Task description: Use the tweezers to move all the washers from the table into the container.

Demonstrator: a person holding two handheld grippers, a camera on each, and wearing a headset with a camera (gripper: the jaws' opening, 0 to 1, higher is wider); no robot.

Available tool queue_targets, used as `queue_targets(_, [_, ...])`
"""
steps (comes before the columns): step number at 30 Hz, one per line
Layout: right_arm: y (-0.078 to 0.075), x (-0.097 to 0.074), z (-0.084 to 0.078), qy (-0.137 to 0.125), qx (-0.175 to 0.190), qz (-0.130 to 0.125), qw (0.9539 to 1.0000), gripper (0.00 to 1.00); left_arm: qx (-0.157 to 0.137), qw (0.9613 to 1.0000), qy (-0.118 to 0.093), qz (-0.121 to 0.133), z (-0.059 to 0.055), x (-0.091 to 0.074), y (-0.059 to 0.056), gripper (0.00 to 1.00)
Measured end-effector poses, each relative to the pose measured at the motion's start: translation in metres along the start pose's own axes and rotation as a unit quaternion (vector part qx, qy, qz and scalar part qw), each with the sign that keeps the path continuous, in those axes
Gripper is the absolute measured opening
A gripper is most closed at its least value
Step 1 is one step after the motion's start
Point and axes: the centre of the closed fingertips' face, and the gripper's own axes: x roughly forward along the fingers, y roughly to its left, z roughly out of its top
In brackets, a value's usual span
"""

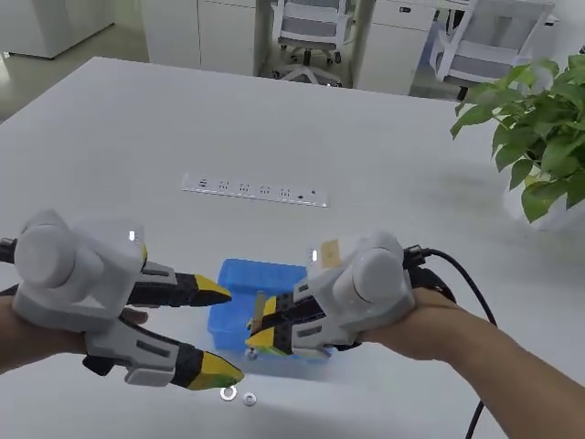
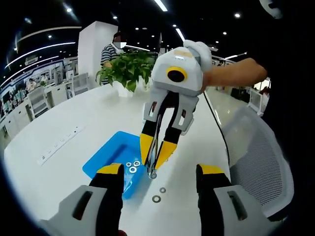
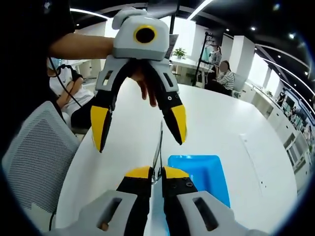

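A blue container (image 1: 265,279) lies on the white table in front of me, with three washers (image 2: 133,167) inside it. Two more washers (image 1: 238,395) (image 2: 158,194) lie on the table beside its near edge. My right gripper (image 1: 260,337) (image 2: 156,155) (image 3: 156,173) is shut on thin metal tweezers (image 1: 260,309) (image 2: 153,164) (image 3: 160,142), whose tips hang at the container's (image 2: 106,155) edge. I cannot tell whether the tips hold a washer. My left gripper (image 1: 224,332) (image 2: 161,170) (image 3: 140,129) faces it, open and with nothing in it.
A white power strip (image 1: 253,190) lies on the table (image 1: 302,137) beyond the container. A potted plant (image 1: 539,137) stands at the right edge. Office chairs (image 1: 311,37) stand behind the far edge. A black cable (image 1: 466,283) trails from my right gripper.
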Motion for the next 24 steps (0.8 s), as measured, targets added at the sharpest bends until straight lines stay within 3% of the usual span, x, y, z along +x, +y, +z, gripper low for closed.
queue_targets(6, [-0.008, -0.006, 0.007, -0.004, -0.001, -0.004, 1.0000, 0.08, -0.018, 0.9996, -0.004, 0.021, -0.002, -0.004, 0.004, 0.79])
queue_targets(9, [-0.015, -0.010, 0.010, -0.007, -0.002, -0.010, 0.9999, 0.08, -0.021, 0.9992, -0.016, 0.030, 0.000, -0.007, 0.004, 0.82])
queue_targets(21, [-0.041, -0.014, 0.008, -0.006, -0.014, -0.029, 0.9995, 0.09, -0.024, 0.9988, -0.016, 0.041, -0.002, -0.005, 0.006, 0.99])
queue_targets(24, [-0.046, -0.012, 0.006, -0.006, -0.017, -0.030, 0.9994, 0.09, -0.023, 0.9988, -0.015, 0.041, -0.003, -0.006, 0.007, 0.99])
